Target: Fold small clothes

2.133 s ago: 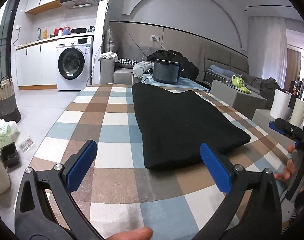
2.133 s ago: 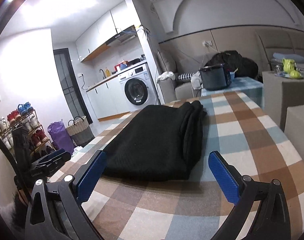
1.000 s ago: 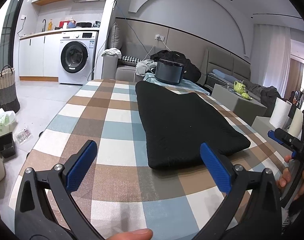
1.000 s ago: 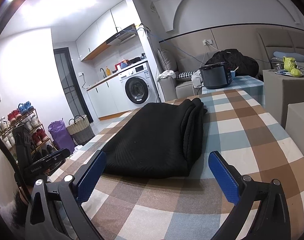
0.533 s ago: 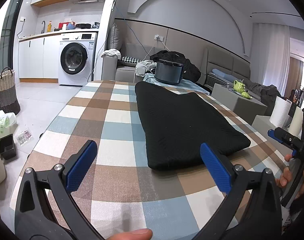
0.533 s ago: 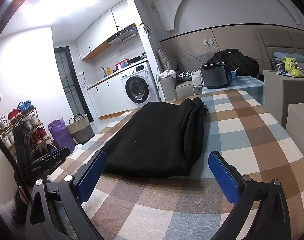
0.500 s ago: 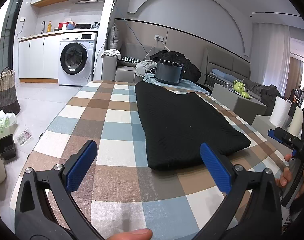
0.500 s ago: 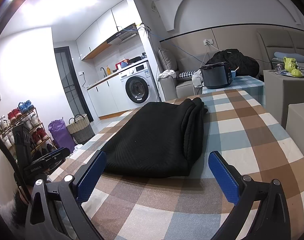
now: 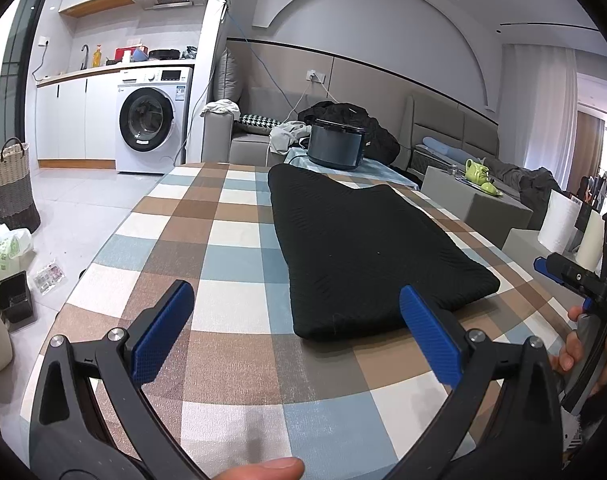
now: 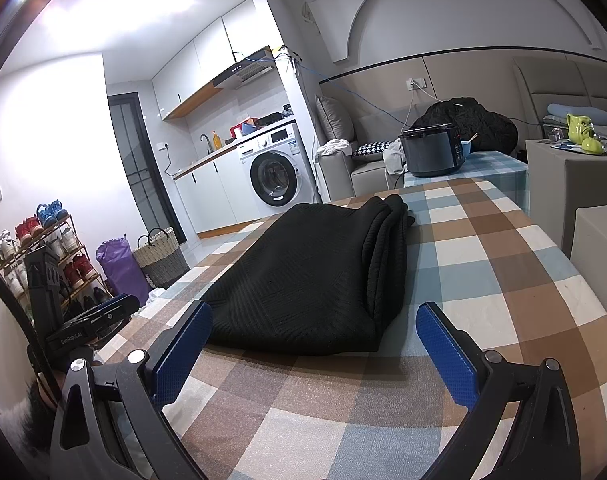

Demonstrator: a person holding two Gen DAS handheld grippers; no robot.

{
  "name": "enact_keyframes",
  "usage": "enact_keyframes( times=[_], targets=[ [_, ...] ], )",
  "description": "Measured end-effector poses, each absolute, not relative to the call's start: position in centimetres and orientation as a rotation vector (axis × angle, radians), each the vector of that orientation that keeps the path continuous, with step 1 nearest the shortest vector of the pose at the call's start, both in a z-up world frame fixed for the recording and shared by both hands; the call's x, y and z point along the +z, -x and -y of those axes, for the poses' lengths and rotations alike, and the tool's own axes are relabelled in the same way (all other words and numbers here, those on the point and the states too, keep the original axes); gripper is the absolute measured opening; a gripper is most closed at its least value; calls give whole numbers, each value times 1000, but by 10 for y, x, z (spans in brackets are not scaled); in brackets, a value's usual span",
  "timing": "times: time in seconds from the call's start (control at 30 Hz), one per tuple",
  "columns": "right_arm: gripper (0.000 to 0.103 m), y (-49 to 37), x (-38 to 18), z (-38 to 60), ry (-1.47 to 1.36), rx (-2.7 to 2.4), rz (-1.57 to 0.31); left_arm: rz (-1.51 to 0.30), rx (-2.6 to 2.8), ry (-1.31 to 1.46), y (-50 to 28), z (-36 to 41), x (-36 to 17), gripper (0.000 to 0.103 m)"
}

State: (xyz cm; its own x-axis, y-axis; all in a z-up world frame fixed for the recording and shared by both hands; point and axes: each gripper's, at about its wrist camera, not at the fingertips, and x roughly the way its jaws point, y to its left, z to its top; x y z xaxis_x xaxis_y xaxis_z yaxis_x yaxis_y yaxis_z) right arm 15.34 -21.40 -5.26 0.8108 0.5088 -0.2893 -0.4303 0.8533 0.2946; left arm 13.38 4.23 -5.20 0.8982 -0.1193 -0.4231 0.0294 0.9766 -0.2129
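Left wrist view shows the black garment (image 9: 367, 248) lying folded lengthwise on the checked surface (image 9: 207, 240), both the left claw (image 9: 295, 332) and right claw (image 10: 315, 352) spread empty before its near end, so a shallow pinch could catch only the top layer and undo the stacked folds.

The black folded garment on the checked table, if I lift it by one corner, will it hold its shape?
Probably not: the black garment looks soft and knitted, so it would likely droop. Its stacked layers at the right edge could slide apart. It seems light enough.
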Motion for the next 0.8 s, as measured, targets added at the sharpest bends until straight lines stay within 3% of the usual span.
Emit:
enact_keyframes(
  times=[0.8],
  targets=[
    [103, -154, -52, 214, -220, 506, -371, -447, -78, 199, -133, -41, -53, 102]
  ],
)
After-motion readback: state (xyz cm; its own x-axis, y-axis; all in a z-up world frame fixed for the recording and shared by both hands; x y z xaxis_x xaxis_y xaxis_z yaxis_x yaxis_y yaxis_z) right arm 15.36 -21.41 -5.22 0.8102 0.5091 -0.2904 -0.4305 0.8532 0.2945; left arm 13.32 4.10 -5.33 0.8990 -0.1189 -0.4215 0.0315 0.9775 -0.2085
